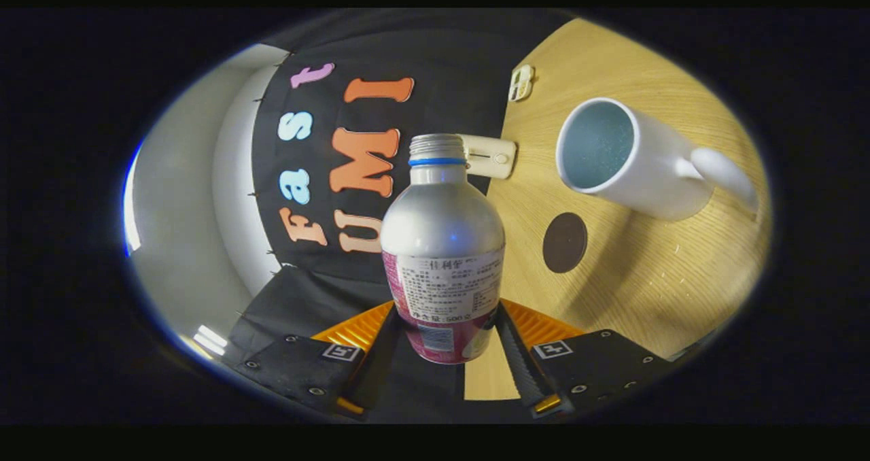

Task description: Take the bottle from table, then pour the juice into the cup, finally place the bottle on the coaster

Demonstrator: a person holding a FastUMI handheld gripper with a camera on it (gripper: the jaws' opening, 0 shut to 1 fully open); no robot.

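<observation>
The gripper [445, 338] has its 2 fingers clamped on the bottle [442, 243]. Beyond it, a cup [625, 158] and coaster [565, 242] sit on the table [632, 277].

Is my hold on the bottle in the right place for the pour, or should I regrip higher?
Keep it. The hand-held gripper is shut on the bottle at its lower labelled body, one finger on each side. That straight-walled part suits flat fingers; the rounded shoulder above would likely slip. The open neck stays free to tip toward the cup.

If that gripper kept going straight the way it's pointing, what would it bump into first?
Probably the black cloth wall, though depth is hard to judge. The gripper is shut on the bottle, whose neck points there; the cup and coaster sit off to one side.
</observation>
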